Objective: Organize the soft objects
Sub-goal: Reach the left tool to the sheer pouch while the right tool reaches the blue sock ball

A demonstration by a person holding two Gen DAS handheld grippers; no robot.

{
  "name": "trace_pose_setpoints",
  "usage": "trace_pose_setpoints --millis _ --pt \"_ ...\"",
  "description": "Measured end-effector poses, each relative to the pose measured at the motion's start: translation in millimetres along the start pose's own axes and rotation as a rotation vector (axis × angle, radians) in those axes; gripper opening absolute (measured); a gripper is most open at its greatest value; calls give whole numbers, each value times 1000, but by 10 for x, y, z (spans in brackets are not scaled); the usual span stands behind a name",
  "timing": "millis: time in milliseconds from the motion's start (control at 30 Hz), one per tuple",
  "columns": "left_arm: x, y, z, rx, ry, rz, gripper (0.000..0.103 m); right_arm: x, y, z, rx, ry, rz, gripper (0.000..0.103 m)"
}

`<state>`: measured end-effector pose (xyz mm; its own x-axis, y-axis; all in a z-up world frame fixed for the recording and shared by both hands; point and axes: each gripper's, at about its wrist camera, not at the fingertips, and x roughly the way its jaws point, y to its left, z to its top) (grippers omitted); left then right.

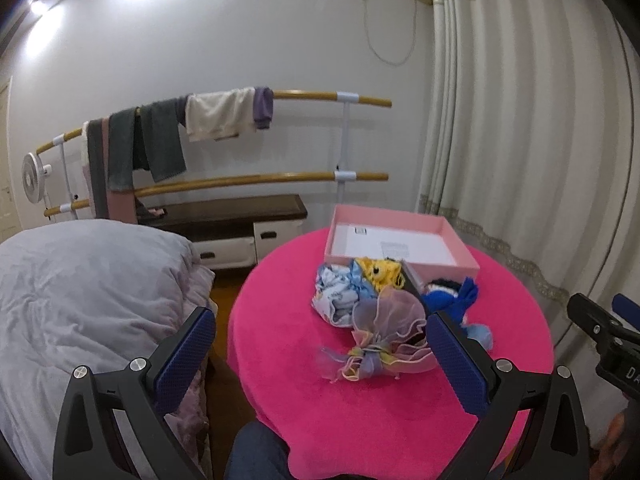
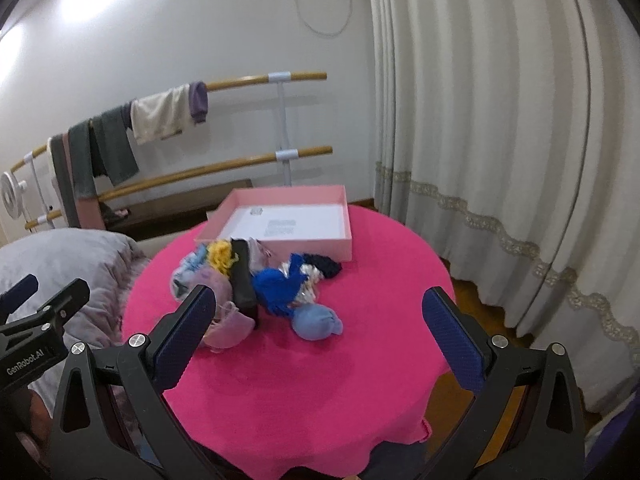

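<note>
Soft things (image 2: pixel 276 288) lie in a heap near the middle of the round pink table (image 2: pixel 304 392), just in front of the empty pink box (image 2: pixel 320 246) at the far edge; they look light and squishy, so a pinch on a bunched part, like the tied neck of the frilly see-through bag (image 1: pixel 384 336) or the round light-blue sock ball (image 2: pixel 316 322), should hold well. Both the left gripper (image 1: pixel 324 354) and the right gripper (image 2: pixel 320 340) hang wide open with nothing in them. A stiff black thing (image 2: pixel 244 284) sits in the heap and may get in the way, and the pieces touch, so one could drag another along.
</note>
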<state>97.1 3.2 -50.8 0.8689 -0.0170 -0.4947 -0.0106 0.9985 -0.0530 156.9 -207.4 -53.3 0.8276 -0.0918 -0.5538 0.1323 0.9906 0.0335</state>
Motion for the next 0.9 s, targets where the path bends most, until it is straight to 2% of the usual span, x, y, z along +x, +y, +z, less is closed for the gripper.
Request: trace_pose_setpoints --millis 300,500,900 --pt "701 -170 -43 28 128 -30 103 532 -151 -120 12 121 -5 103" --pt "1047 -238 -34 33 165 -40 103 853 -149 -165 -4 187 14 103" --pt "2089 -450 -158 32 290 -50 103 1590 -173 -417 -46 349 49 103"
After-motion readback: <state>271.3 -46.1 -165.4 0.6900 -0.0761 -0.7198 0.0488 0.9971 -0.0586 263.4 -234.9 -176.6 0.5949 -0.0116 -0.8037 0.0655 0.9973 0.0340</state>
